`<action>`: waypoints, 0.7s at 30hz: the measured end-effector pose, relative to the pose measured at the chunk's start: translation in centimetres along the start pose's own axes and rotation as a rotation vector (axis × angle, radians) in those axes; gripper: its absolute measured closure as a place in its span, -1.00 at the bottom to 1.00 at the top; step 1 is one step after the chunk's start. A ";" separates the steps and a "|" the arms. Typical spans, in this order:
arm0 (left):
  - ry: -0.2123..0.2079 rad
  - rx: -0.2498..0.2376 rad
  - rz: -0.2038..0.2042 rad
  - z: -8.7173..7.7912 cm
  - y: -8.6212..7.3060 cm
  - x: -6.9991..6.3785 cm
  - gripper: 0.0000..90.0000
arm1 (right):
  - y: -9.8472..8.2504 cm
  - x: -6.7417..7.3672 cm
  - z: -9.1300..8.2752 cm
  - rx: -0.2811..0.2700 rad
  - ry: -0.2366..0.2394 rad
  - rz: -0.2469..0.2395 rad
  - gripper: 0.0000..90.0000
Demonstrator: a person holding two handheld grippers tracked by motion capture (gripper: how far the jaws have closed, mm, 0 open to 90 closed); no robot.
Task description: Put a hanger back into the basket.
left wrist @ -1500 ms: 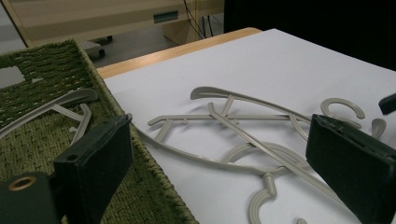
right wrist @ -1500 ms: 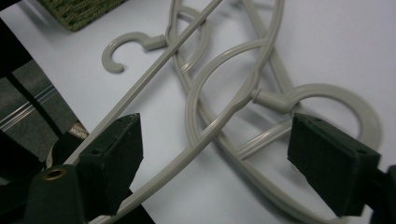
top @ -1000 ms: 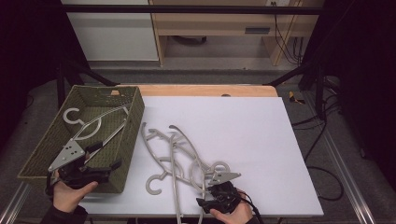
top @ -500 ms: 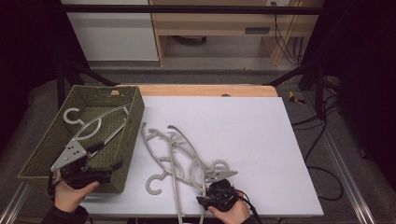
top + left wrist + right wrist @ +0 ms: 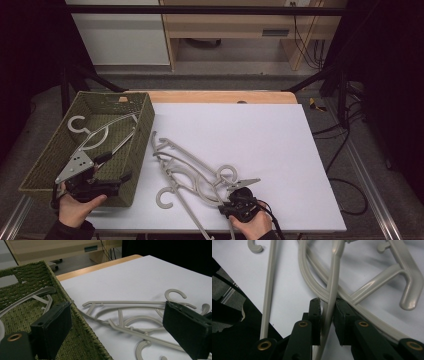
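At the left, a green woven basket (image 5: 42, 170) sat on the worktop's (image 5: 280, 145) edge with one grey hanger (image 5: 100, 135) lying inside it. The left gripper (image 5: 112, 167) hovered over the basket's near right corner, its jaws wide apart with nothing between them. Just right of the basket, a tangled pile of grey hangers (image 5: 185, 172) lay on the white worktop. At the pile's near end, the right gripper (image 5: 328, 312) had just been closing its jaws and clamped a thin hanger bar (image 5: 332, 290) between its pads.
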State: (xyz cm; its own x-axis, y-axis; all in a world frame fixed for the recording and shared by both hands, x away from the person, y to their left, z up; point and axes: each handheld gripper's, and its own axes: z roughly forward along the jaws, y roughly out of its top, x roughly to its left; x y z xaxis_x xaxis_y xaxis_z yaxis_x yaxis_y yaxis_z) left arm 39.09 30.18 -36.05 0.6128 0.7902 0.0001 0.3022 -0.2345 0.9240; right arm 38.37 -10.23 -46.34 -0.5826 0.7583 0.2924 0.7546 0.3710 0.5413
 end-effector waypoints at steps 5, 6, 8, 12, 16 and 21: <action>0.001 0.002 -0.001 0.0 0.0 0.0 -0.81 | 0.1 -0.1 -0.2 0.016 -0.007 0.016 0.76; 0.001 0.002 0.001 0.0 0.0 0.0 -0.81 | 0.1 -0.1 -0.2 0.018 -0.005 0.026 0.77; 0.000 0.002 0.002 0.0 0.0 0.0 -0.81 | 0.1 -0.4 -0.5 0.010 -0.004 0.006 0.78; -0.003 0.003 0.004 0.0 0.0 -0.1 -0.81 | 0.2 -0.7 -1.1 0.003 0.006 0.010 0.79; -0.010 0.004 0.008 0.0 0.1 -0.2 -0.81 | 0.4 -1.3 -1.8 -0.010 0.028 -0.006 0.80; -0.021 0.004 0.015 0.0 0.2 -0.6 -0.81 | 0.7 -2.0 -3.0 -0.041 0.057 -0.031 0.80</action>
State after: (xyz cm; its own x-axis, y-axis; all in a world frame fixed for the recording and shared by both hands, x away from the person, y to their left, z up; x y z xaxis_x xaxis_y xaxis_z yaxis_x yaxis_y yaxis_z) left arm 38.83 29.67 -35.84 0.6323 0.7747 0.0059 0.2958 -0.2485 0.9223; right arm 39.15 -13.08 -44.16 -0.6224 0.7146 0.3192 0.7239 0.3707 0.5818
